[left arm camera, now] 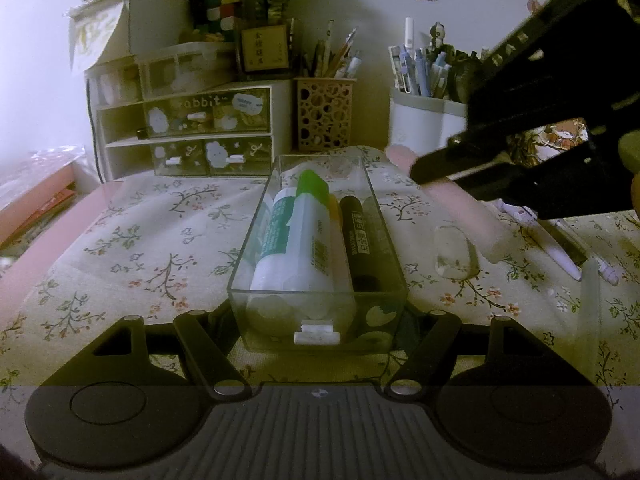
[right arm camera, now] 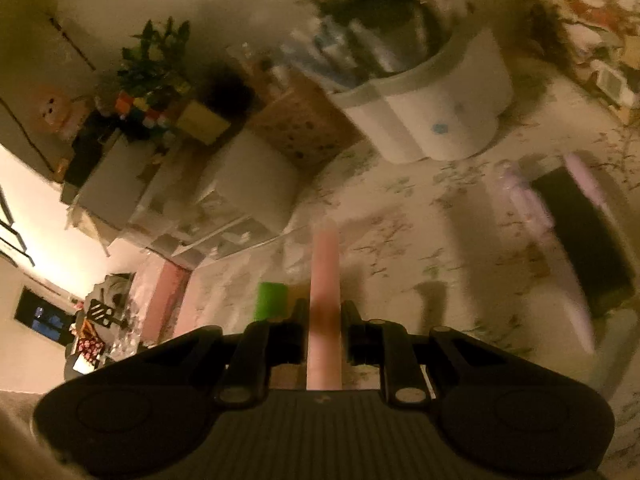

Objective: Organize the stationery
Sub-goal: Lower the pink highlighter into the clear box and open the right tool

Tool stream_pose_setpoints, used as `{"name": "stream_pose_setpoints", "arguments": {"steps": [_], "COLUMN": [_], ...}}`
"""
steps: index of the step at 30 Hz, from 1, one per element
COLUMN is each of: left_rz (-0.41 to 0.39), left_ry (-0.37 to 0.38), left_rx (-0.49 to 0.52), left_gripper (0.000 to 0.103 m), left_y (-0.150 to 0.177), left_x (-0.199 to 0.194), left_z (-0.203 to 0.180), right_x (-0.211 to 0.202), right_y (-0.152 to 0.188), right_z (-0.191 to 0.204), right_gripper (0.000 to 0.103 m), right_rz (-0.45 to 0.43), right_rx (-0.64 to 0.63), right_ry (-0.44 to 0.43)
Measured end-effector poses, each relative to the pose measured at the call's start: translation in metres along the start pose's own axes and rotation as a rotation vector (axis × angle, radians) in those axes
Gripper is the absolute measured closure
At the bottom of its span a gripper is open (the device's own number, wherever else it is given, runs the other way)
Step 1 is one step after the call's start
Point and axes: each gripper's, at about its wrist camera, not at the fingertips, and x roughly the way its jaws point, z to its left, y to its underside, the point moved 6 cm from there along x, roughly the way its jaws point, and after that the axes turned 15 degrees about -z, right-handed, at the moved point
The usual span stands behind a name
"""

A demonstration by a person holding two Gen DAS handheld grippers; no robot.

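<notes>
Fingers (right arm camera: 324,332) on the right pinch a pink pen (right arm camera: 325,280) above the floral desk (left arm camera: 160,240); left fingers (left arm camera: 320,332) clamp the clear drawer (left arm camera: 316,300) (glue and marker inside).

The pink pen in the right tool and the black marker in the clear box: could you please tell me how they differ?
The pink pen is pale and unprinted; the black marker is dark with printed lettering. The pen is held off the table, shut in the right tool; the marker lies flat inside the clear box, which the left tool grips. Both are slim writing tools.
</notes>
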Motion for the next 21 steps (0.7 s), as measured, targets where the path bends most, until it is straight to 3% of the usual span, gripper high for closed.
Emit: {"name": "stream_pose_setpoints", "arguments": {"steps": [11, 21], "left_rz": [-0.001, -0.003], "left_ry": [0.002, 0.004], "left_rx": [-0.001, -0.004], "left_gripper": [0.031, 0.031], "left_y": [-0.001, -0.001], "left_x": [0.0, -0.001], "left_z": [-0.002, -0.002], "right_x": [0.004, 0.021], "right_y": [0.0, 0.005], "right_z": [0.022, 0.035], "right_gripper": [0.084, 0.084], "right_rz": [0.009, 0.068], "right_rx": [0.005, -0.018], "right_ry": [-0.032, -0.016]}}
